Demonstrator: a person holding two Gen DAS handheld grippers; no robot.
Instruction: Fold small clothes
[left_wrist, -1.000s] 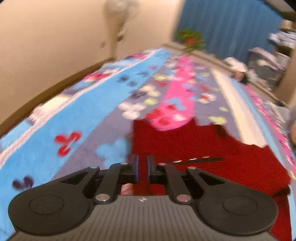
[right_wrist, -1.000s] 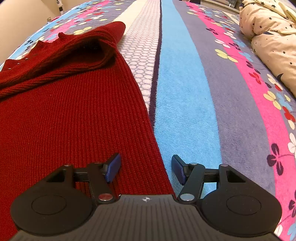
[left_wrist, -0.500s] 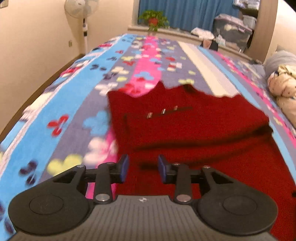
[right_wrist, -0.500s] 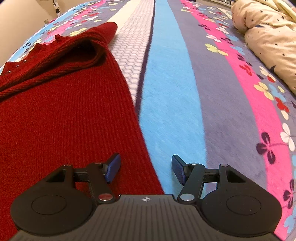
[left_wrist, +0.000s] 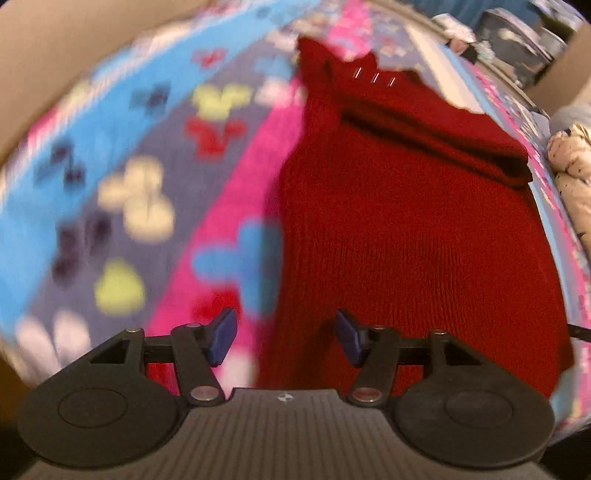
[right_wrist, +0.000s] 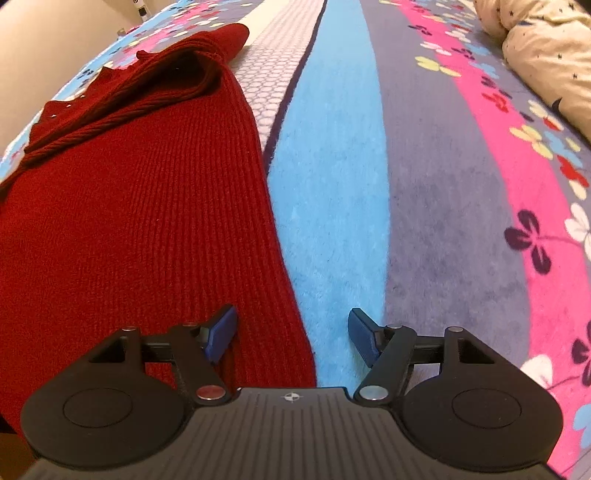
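While the red sweater (left_wrist: 406, 221) is lying flat on the flowery striped blanket (right_wrist: 332, 184), top part folded over, both grippers are hovering above its side edges. Left gripper (left_wrist: 284, 338) is spreading its jaws, nothing pinched. Right gripper (right_wrist: 291, 336) is widening too, straddling the sweater's edge, gripping nothing.

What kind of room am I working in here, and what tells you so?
Most likely a bedroom. The red knit sweater lies on a bed covered by a striped, flower-patterned fleece blanket, with cream star-print bedding bunched at its far edge.
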